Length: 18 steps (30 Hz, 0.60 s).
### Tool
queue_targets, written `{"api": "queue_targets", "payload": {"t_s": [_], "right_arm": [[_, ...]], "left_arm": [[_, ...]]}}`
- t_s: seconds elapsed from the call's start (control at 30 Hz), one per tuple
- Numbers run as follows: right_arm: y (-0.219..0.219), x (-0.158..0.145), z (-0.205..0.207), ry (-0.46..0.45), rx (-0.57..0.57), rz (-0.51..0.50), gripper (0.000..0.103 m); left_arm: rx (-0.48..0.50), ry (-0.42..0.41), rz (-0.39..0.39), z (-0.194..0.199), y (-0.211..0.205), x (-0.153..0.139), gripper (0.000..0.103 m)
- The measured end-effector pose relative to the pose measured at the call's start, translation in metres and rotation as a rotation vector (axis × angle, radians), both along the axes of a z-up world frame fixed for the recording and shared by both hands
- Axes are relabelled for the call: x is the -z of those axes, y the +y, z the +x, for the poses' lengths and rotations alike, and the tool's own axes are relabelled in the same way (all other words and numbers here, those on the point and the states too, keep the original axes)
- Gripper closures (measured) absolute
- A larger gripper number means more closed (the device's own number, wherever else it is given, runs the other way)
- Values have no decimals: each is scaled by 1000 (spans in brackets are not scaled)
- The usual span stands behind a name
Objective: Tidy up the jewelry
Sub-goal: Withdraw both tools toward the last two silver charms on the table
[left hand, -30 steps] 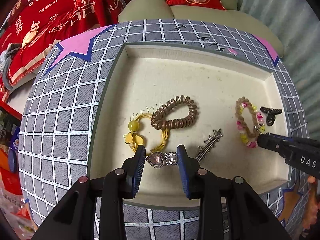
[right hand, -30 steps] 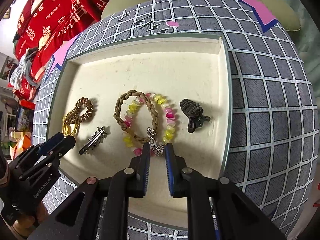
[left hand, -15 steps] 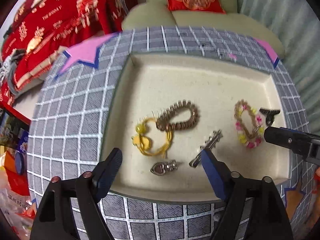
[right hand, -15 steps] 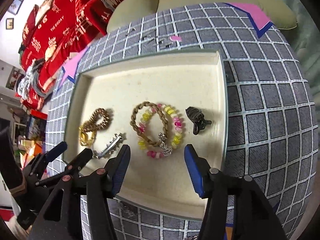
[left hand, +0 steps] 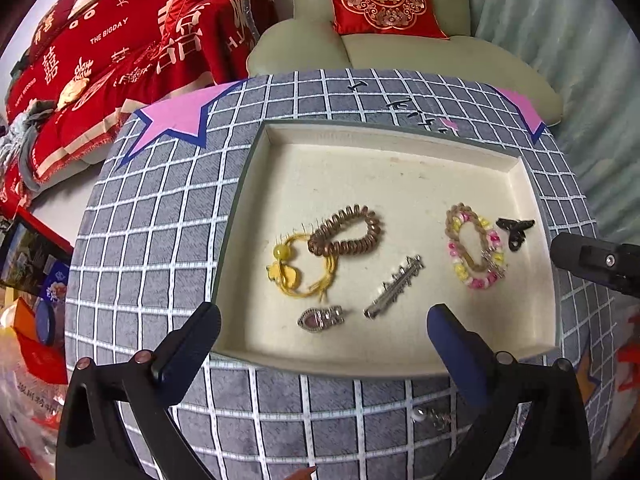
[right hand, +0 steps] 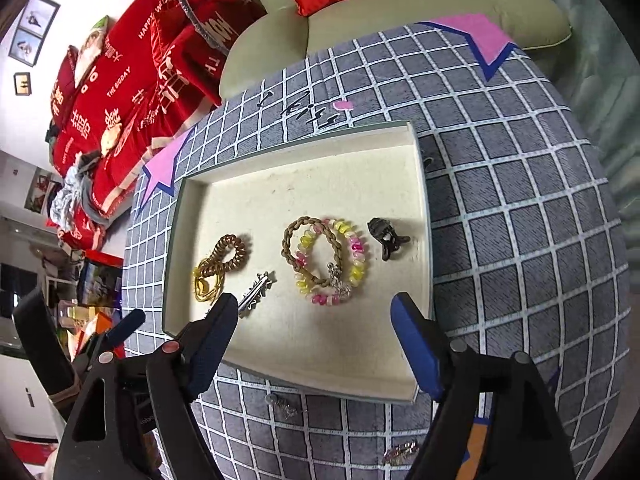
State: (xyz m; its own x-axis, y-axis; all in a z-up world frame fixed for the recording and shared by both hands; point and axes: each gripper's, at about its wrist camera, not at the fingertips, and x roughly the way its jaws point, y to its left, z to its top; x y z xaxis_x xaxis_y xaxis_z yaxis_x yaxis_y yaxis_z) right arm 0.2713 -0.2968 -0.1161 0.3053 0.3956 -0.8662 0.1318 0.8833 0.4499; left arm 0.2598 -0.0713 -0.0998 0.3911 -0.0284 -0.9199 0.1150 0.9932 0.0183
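Note:
A cream tray (left hand: 400, 132) (right hand: 304, 384) sits on a grey checked cloth. In it lie a brown spiral hair tie (left hand: 345, 231) (right hand: 227, 255), a yellow cord bracelet (left hand: 298, 274) (right hand: 205, 286), a silver heart-shaped clasp piece (left hand: 321, 319), a silver spiked hair clip (left hand: 394, 287) (right hand: 258, 289), a brown braided and pink-yellow beaded bracelet (left hand: 474, 253) (right hand: 326, 261), and a black claw clip (left hand: 515, 231) (right hand: 386, 235). My left gripper (left hand: 323, 334) is open and empty above the tray's near edge. My right gripper (right hand: 314, 322) is open and empty, back from the bracelet.
Small silver pieces lie on the cloth outside the tray's near edge (left hand: 434, 418) (right hand: 282, 405) (right hand: 400, 450). Hair pins lie on the cloth beyond the tray (right hand: 306, 114). A pale green sofa (left hand: 420, 56) with a red cushion and red bedding (left hand: 100, 60) stand behind.
Both grippers opened and pulled back and up from the tray. The left let go of the silver heart clasp piece; the right let go of the beaded bracelet's charm.

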Motion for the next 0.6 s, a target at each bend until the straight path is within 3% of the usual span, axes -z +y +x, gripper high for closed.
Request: {"api": "queue_targets", "payload": {"t_s": [0.6], "right_arm": [[-25, -23, -67, -40, 112, -7, 14]], "left_arm": [[10, 52, -6, -60, 2, -13, 0]]}}
